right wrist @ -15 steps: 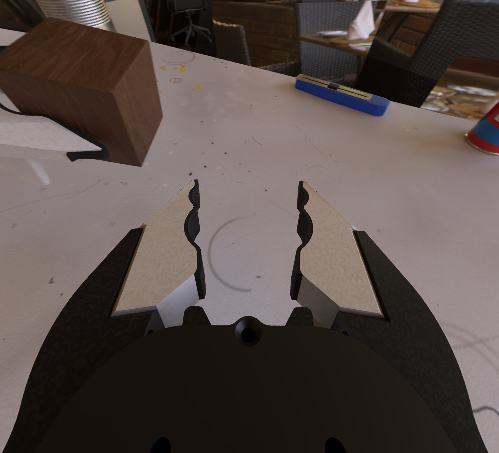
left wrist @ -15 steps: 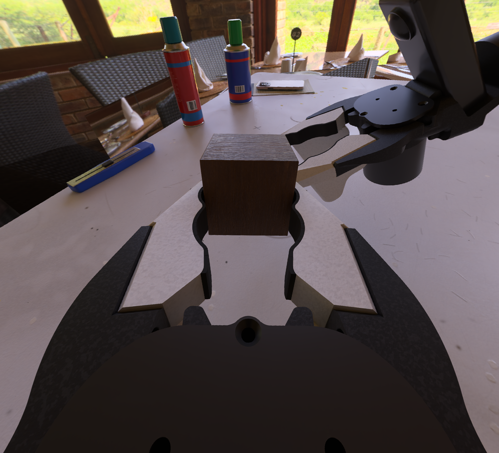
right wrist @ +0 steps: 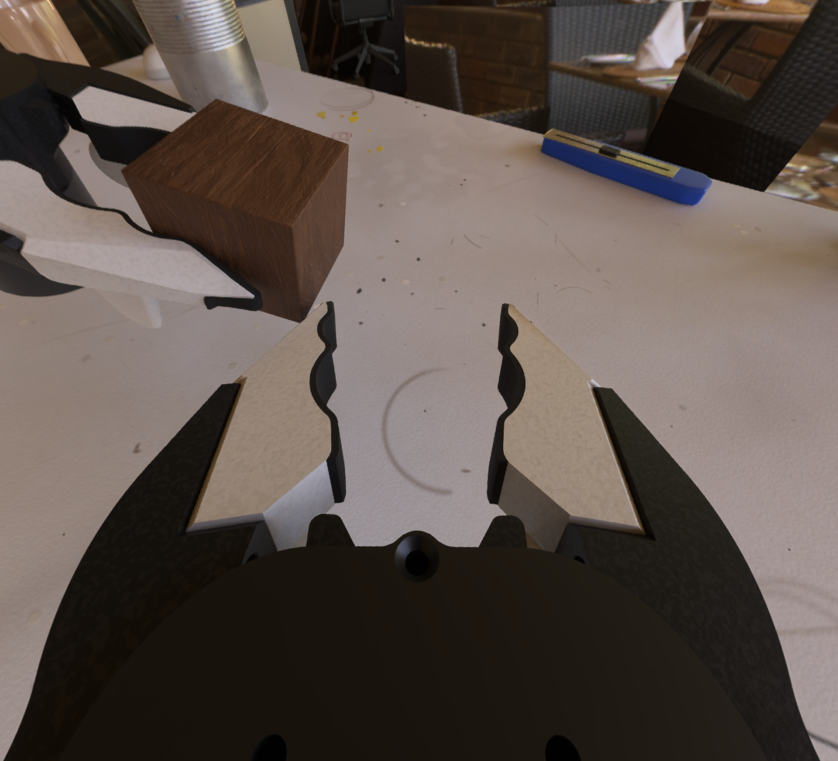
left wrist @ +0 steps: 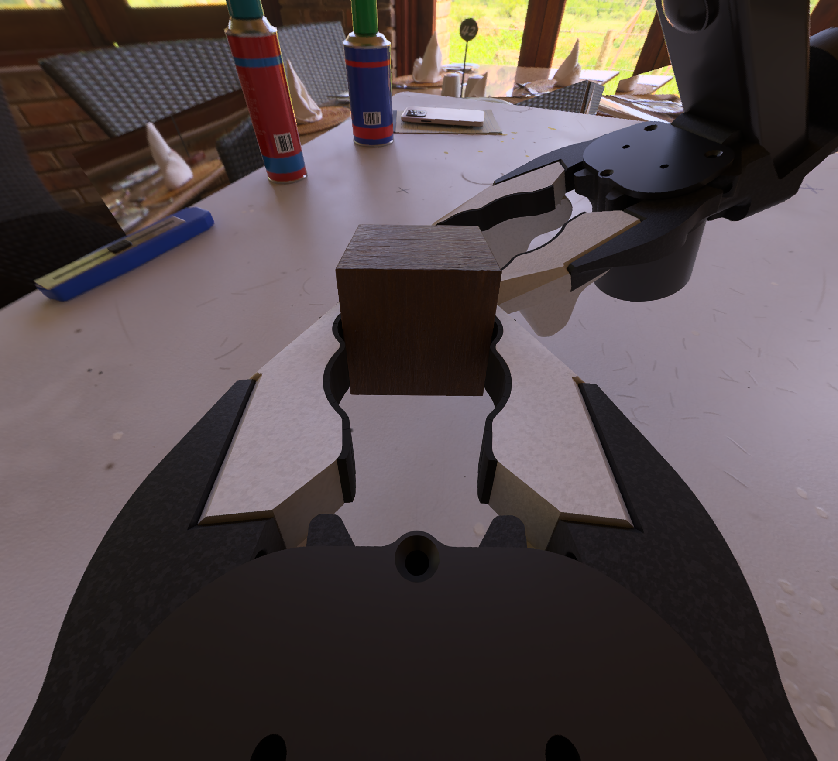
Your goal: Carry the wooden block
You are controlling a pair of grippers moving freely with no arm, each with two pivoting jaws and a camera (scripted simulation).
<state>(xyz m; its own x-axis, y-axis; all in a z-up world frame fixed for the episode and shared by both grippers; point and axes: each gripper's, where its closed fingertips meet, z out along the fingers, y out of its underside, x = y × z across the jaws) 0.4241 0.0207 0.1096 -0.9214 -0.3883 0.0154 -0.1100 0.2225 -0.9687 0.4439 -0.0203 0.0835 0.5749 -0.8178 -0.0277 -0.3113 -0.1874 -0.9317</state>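
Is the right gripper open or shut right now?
Open. In its own view the right gripper has its two fingers spread with only bare table between them; the wooden block sits off to its left, outside them.

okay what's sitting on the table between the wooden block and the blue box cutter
Nothing: in the right wrist view only bare, speckled table separates the wooden block from the blue box cutter.

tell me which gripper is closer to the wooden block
Left. The left gripper has its fingers clamped on both sides of the wooden block. The right gripper is open beside the block, its near fingertip close to the block's lower corner, gripping nothing.
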